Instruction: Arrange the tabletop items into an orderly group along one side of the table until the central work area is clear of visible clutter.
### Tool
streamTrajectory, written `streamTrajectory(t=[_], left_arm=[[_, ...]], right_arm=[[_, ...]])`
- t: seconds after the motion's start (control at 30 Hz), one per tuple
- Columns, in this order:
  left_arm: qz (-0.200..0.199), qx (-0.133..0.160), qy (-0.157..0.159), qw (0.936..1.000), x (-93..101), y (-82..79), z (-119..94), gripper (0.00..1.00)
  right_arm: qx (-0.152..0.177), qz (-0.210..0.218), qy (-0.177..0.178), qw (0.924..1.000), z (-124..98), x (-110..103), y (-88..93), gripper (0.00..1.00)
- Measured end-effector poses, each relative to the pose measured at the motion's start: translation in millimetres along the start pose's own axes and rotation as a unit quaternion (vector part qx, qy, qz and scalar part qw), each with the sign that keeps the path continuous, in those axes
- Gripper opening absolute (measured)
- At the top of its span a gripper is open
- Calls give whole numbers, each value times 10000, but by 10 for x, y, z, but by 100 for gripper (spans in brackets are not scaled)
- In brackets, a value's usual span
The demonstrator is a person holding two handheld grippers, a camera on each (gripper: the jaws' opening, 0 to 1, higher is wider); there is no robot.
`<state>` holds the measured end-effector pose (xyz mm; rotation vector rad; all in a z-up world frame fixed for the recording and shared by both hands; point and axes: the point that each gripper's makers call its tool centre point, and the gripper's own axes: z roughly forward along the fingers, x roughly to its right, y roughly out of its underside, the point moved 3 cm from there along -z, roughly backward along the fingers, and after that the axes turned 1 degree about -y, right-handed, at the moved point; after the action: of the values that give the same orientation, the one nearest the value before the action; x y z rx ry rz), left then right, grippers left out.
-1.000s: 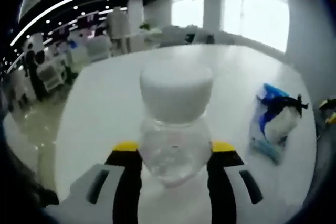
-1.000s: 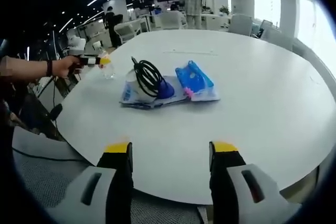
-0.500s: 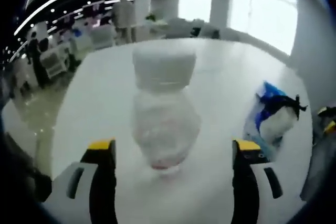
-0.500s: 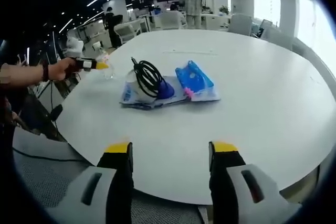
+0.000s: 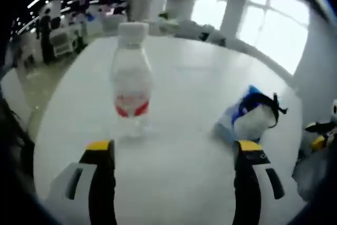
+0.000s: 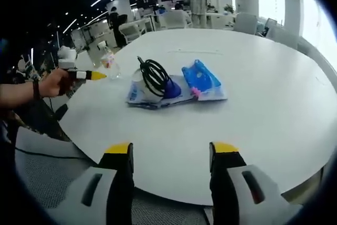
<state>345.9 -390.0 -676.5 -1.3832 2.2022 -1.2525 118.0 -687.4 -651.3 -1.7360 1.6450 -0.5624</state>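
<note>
A clear water bottle [image 5: 130, 77] with a white cap and a red label stands upright on the white round table [image 5: 179, 130], just beyond my left gripper [image 5: 174, 154]. That gripper is open, with its yellow-tipped jaws wide apart and nothing between them. In the right gripper view the bottle [image 6: 109, 62] stands near the table's left edge, and a hand holds the left gripper [image 6: 99, 76] just short of it. My right gripper [image 6: 171, 156] is open over the table's near edge. A white and blue packet under a coiled black cable [image 6: 152, 80] and a blue packet [image 6: 202, 80] lie mid-table.
The table [image 6: 263, 109] is bare to the right of the packets. Chairs, desks and people stand in the office behind it. In the left gripper view the cable-topped packet [image 5: 250, 117] lies right of the bottle, and the right gripper [image 5: 321, 135] shows at the far right edge.
My left gripper opened, let go of the bottle and drew back from it. The bottle now stands free on the table. The right gripper has barely moved.
</note>
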Motion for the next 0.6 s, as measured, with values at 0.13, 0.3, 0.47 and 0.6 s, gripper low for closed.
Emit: streamTrajectory(t=[0.13, 0.3, 0.47, 0.6], left_arm=[[-254, 80, -57, 9996, 163, 130, -117, 95], [-575, 167, 58, 9982, 321, 219, -227, 100], [-537, 128, 179, 9983, 443, 267, -331, 99], [-575, 239, 157, 9979, 491, 263, -449, 88]], right_arm=[[-1, 22, -87, 10000, 1, -33, 2, 57], [43, 50, -191, 9998, 5, -60, -8, 57], [126, 114, -262, 9995, -7, -64, -28, 57], [195, 171, -290, 9992, -22, -68, -37, 57]])
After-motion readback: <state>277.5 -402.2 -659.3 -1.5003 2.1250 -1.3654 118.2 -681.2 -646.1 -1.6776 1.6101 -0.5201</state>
